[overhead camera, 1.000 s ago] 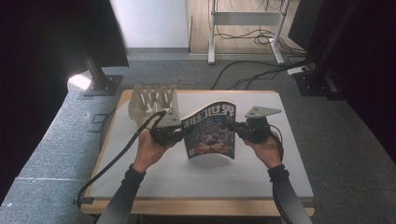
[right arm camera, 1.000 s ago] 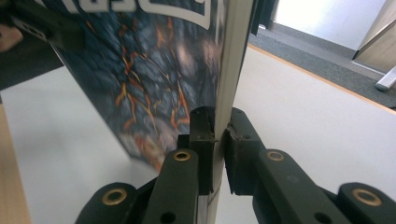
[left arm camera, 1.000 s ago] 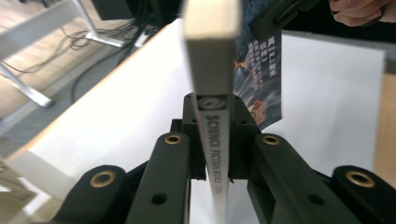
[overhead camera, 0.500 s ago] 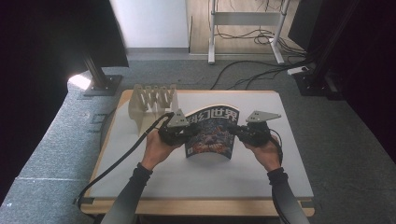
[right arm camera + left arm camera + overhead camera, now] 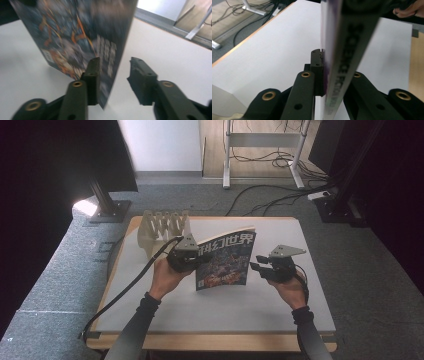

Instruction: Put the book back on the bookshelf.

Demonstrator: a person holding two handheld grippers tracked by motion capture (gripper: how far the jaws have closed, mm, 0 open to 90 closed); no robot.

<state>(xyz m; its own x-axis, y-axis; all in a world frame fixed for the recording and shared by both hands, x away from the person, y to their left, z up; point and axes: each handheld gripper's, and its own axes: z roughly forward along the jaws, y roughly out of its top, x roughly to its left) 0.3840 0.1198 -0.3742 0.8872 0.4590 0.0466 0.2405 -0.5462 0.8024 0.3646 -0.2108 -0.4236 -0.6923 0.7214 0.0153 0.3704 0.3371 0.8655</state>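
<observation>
A magazine [image 5: 225,260] with a colourful cover stands upright on the white table [image 5: 280,305]. My left gripper [image 5: 192,262] is shut on its spine edge. In the left gripper view the spine [image 5: 352,37] runs up between the jaws of that gripper [image 5: 332,65], which pinch it. My right gripper [image 5: 256,266] sits just off the magazine's right edge. Its jaws have just been opening. In the right gripper view that gripper [image 5: 115,66] is open; the magazine's free edge [image 5: 112,50] lies between the jaws, by the left fingertip [image 5: 93,65], and no pad presses on it.
A pale wooden slotted rack [image 5: 162,227] stands at the table's back left, just behind my left hand. The left gripper's cable [image 5: 125,295] trails off the front left. Beyond the table are grey carpet, stand bases and cables.
The right gripper has let go of the magazine's right edge, opened, and drawn slightly away to the right and down. The left gripper keeps its hold; the magazine stays upright.
</observation>
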